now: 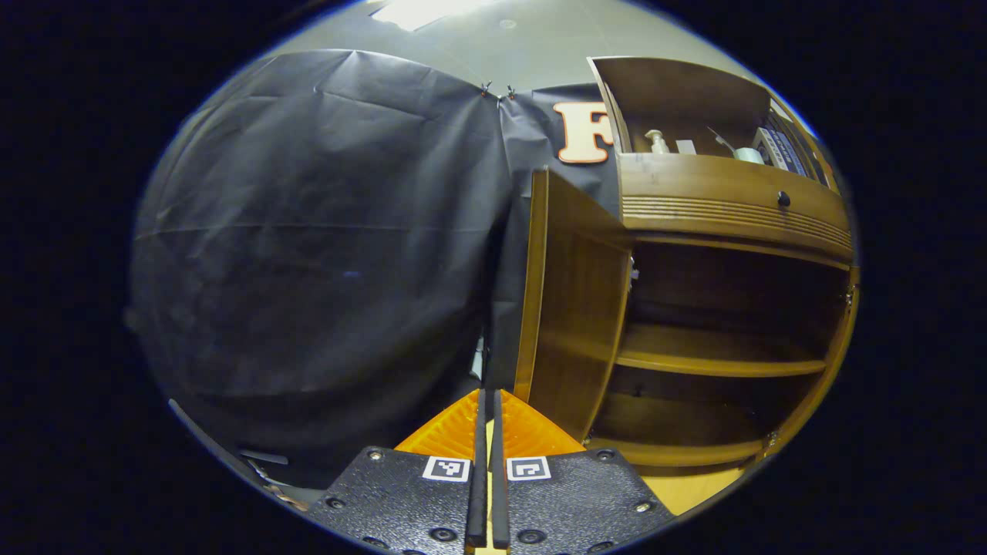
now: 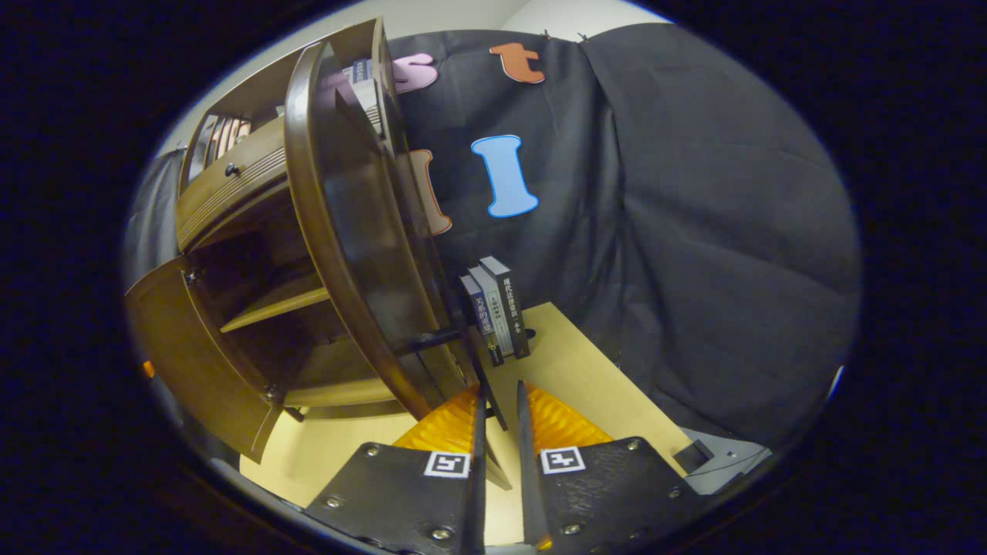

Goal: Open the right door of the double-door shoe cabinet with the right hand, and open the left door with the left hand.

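1. I am watching the brown wooden double-door shoe cabinet point(image 1: 732, 308) at three o'clock in the left gripper view; its left door point(image 1: 570, 308) is standing swung out, shelves exposed
2. My left gripper point(image 1: 486, 432) is sitting pinched nearly closed on nothing
3. In the right gripper view the right door point(image 2: 347, 231) is rising at eleven o'clock, already open; my right gripper point(image 2: 497, 432) is showing a narrow gap, empty
4. I am judging both doors stiff, hinged and light-swinging, best taken by the free edge

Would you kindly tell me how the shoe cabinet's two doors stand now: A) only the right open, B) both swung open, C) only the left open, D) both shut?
B: the left door and the right door both stand swung out, baring the shelves inside.
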`<state>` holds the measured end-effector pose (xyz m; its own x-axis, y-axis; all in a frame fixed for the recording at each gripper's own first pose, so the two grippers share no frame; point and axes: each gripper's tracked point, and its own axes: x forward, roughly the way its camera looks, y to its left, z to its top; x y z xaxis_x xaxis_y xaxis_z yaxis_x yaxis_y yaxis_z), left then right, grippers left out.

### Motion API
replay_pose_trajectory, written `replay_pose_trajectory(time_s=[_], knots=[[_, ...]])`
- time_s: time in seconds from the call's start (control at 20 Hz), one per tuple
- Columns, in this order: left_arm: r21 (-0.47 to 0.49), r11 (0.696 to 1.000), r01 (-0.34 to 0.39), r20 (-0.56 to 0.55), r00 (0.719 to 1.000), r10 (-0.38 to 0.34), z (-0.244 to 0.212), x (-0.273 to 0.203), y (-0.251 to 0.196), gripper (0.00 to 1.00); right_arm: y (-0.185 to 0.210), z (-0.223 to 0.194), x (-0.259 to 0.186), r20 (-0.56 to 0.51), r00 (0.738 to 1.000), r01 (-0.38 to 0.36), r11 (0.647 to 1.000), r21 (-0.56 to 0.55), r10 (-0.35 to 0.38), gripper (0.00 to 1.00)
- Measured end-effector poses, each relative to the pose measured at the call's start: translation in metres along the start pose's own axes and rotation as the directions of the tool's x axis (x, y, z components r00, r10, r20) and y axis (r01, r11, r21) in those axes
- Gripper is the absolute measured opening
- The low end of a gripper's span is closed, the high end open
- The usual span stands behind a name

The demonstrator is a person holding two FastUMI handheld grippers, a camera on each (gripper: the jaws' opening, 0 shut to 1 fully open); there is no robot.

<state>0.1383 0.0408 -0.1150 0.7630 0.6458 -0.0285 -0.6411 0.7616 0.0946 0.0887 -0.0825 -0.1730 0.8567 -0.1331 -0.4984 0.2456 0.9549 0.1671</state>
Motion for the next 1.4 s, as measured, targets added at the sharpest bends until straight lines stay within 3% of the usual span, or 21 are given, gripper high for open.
replay_pose_trajectory(time_s=[0.1, 0.25, 0.35, 0.4, 0.45, 0.5, 0.55, 0.6, 0.65, 0.7, 0.85, 0.95, 1.0, 1.05, 1.15, 1.4], knots=[[0.021, 0.999, -0.026, 0.060, 0.998, 0.025, 0.025, 0.003, 0.002, 0.04, -0.005, 0.006, -0.002, 0.013, 1.000, 0.017, 1.000, -0.014, -0.016, 0.19], [0.053, 0.999, -0.014, 0.151, 0.988, 0.006, 0.069, -0.006, -0.014, 0.04, -0.010, 0.023, 0.002, 0.082, 0.996, 0.046, 0.999, -0.019, -0.044, 0.19], [0.057, 0.998, 0.016, 0.218, 0.976, -0.028, 0.098, -0.011, -0.029, 0.00, -0.014, 0.051, -0.002, 0.150, 0.986, 0.068, 0.998, -0.011, -0.066, 0.19], [0.057, 0.998, 0.035, 0.240, 0.970, -0.048, 0.109, -0.012, -0.038, 0.08, -0.015, 0.065, -0.003, 0.185, 0.980, 0.073, 0.997, -0.004, -0.071, 0.19], [0.056, 0.997, 0.055, 0.253, 0.965, -0.068, 0.117, -0.012, -0.047, 0.00, -0.015, 0.089, -0.015, 0.217, 0.974, 0.072, 0.997, -0.001, -0.070, 0.19], [0.053, 0.996, 0.073, 0.258, 0.962, -0.084, 0.123, -0.012, -0.055, 0.08, -0.016, 0.099, -0.019, 0.250, 0.966, 0.075, 0.997, -0.003, -0.072, 0.19], [0.048, 0.995, 0.087, 0.263, 0.960, -0.096, 0.128, -0.012, -0.060, 0.03, -0.016, 0.112, -0.022, 0.279, 0.957, 0.082, 0.997, -0.010, -0.076, 0.19], [0.043, 0.994, 0.099, 0.267, 0.958, -0.107, 0.133, -0.013, -0.064, 0.08, -0.015, 0.125, -0.023, 0.307, 0.949, 0.087, 0.996, -0.019, -0.077, 0.19], [0.038, 0.993, 0.112, 0.272, 0.955, -0.118, 0.136, -0.013, -0.070, 0.00, -0.013, 0.137, -0.026, 0.326, 0.942, 0.094, 0.995, -0.030, -0.079, 0.19], [0.035, 0.991, 0.127, 0.275, 0.952, -0.132, 0.140, -0.014, -0.076, 0.00, -0.012, 0.145, -0.034, 0.338, 0.938, 0.101, 0.994, -0.040, -0.082, 0.19], [0.052, 0.983, 0.175, 0.279, 0.943, -0.182, 0.142, -0.016, -0.100, 0.04, 0.001, 0.166, -0.065, 0.380, 0.923, 0.074, 0.996, -0.047, -0.051, 0.19], [0.063, 0.974, 0.216, 0.286, 0.932, -0.225, 0.145, -0.020, -0.119, 0.00, 0.011, 0.184, -0.080, 0.419, 0.908, 0.052, 0.997, -0.054, -0.025, 0.19], [0.065, 0.968, 0.241, 0.287, 0.925, -0.249, 0.146, -0.022, -0.130, 0.08, 0.018, 0.193, -0.081, 0.438, 0.899, 0.048, 0.997, -0.060, -0.017, 0.19], [0.068, 0.962, 0.266, 0.285, 0.918, -0.274, 0.144, -0.025, -0.141, 0.00, 0.023, 0.201, -0.083, 0.453, 0.892, 0.045, 0.997, -0.067, -0.010, 0.19], [0.068, 0.950, 0.304, 0.280, 0.908, -0.310, 0.141, -0.031, -0.157, 0.03, 0.035, 0.211, -0.086, 0.476, 0.879, 0.026, 0.996, -0.083, 0.017, 0.19], [0.050, 0.924, 0.378, 0.255, 0.890, -0.378, 0.133, -0.043, -0.185, 0.00, 0.073, 0.227, -0.106, 0.510, 0.853, -0.055, 0.991, -0.121, 0.109, 0.19]])
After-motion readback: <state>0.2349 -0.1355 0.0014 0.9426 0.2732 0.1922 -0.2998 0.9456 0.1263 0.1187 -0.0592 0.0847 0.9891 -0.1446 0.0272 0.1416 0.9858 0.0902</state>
